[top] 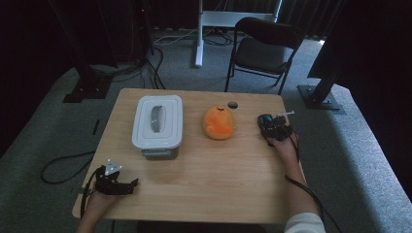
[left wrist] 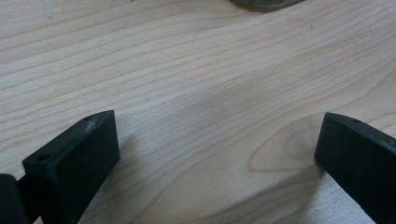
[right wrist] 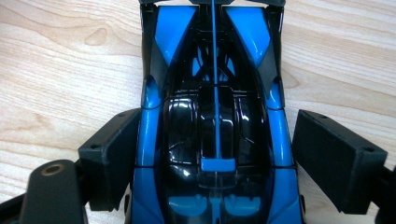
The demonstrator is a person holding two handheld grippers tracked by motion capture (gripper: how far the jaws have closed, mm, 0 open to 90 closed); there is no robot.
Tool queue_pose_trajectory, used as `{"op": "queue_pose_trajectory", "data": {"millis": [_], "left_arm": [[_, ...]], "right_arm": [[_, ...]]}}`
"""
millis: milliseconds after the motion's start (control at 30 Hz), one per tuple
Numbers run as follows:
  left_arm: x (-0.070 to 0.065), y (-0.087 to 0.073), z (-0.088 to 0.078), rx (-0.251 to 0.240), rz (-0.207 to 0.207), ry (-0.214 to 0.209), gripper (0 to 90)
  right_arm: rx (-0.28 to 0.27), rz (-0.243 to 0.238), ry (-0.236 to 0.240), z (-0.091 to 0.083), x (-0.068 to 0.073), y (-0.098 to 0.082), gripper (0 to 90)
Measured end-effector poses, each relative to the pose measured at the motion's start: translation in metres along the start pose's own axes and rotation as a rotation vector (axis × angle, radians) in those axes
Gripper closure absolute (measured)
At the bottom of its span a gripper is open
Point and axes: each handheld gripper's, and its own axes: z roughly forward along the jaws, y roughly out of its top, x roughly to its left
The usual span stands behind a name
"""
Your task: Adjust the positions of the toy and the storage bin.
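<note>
— Two jaws on my right gripper (right wrist: 212,158): how do they stand?

— Spread wide, one on each side of the blue and black toy car (right wrist: 215,116). It sits between them on the wooden table (right wrist: 56,70); the left jaw lies against its flank, the right jaw stands just clear.

— And my left gripper (left wrist: 217,144)?

— Wide apart too, with bare wood between its jaws.

— Farther off?

— Beyond my left jaws sits a white lidded box (top: 158,124), and an orange plush toy (top: 218,122) lies between box and car.
</note>
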Motion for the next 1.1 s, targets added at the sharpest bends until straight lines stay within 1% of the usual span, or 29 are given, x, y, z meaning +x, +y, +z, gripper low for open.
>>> {"op": "queue_pose_trajectory", "data": {"millis": [67, 100, 133, 233, 433, 633, 667, 800, 833, 867, 900, 933, 967, 1000, 1033, 1100], "left_arm": [[0.0, 0.0, 0.0, 0.0, 0.0, 0.0, 0.3], [0.0, 0.0, 0.0, 0.001, 0.001, 0.0, 0.3], [0.0, 0.0, 0.0, 0.0, 0.001, -0.001, 0.3], [0.0, 0.0, 0.0, -0.001, 0.001, -0.002, 0.3], [0.0, 0.0, 0.0, -0.001, 0.001, -0.001, 0.3], [0.0, 0.0, 0.0, 0.0, 0.001, -0.001, 0.3], [0.0, 0.0, 0.0, 0.0, 0.0, -0.001, 0.4], [0.0, 0.0, 0.0, 0.0, 0.0, -0.001, 0.3], [0.0, 0.0, 0.0, 0.0, 0.0, -0.001, 0.3], [0.0, 0.0, 0.0, 0.0, 0.0, -0.001, 0.3], [0.0, 0.0, 0.0, -0.001, 0.0, -0.001, 0.3], [0.0, 0.0, 0.0, 0.0, 0.0, -0.001, 0.3], [0.0, 0.0, 0.0, 0.0, 0.0, -0.001, 0.3], [0.0, 0.0, 0.0, -0.001, 0.0, -0.001, 0.3], [0.0, 0.0, 0.0, 0.0, 0.0, -0.001, 0.3], [0.0, 0.0, 0.0, -0.001, 0.0, -0.001, 0.3]], "right_arm": [[0.001, -0.006, 0.01, 0.0, 0.0, 0.001, 20.4], [-0.001, -0.005, 0.022, 0.0, 0.0, 0.001, 24.6], [-0.008, -0.004, 0.025, 0.0, 0.001, 0.001, 25.0], [-0.007, -0.001, 0.024, 0.0, 0.001, 0.001, 25.4], [0.05, 0.005, 0.024, -0.003, 0.001, 0.004, 25.6], [0.052, 0.026, 0.003, -0.005, 0.003, 0.003, 25.7], [0.05, 0.038, 0.001, -0.005, 0.003, 0.003, 25.7], [0.053, 0.031, -0.009, -0.008, 0.004, 0.002, 25.8], [0.048, 0.035, -0.011, -0.009, 0.004, 0.001, 27.2], [0.039, 0.044, -0.002, -0.013, 0.004, 0.002, 27.2], [0.034, 0.043, -0.008, -0.014, 0.004, 0.002, 27.2], [0.036, 0.043, -0.013, -0.015, 0.004, 0.002, 27.2], [0.05, 0.041, 0.002, -0.015, 0.003, 0.001, 27.2], [0.062, 0.038, 0.005, -0.014, 0.004, 0.0, 27.2], [0.06, 0.025, -0.004, -0.015, 0.005, -0.001, 27.2], [0.065, 0.037, -0.009, -0.016, 0.005, -0.001, 27.2]]}}
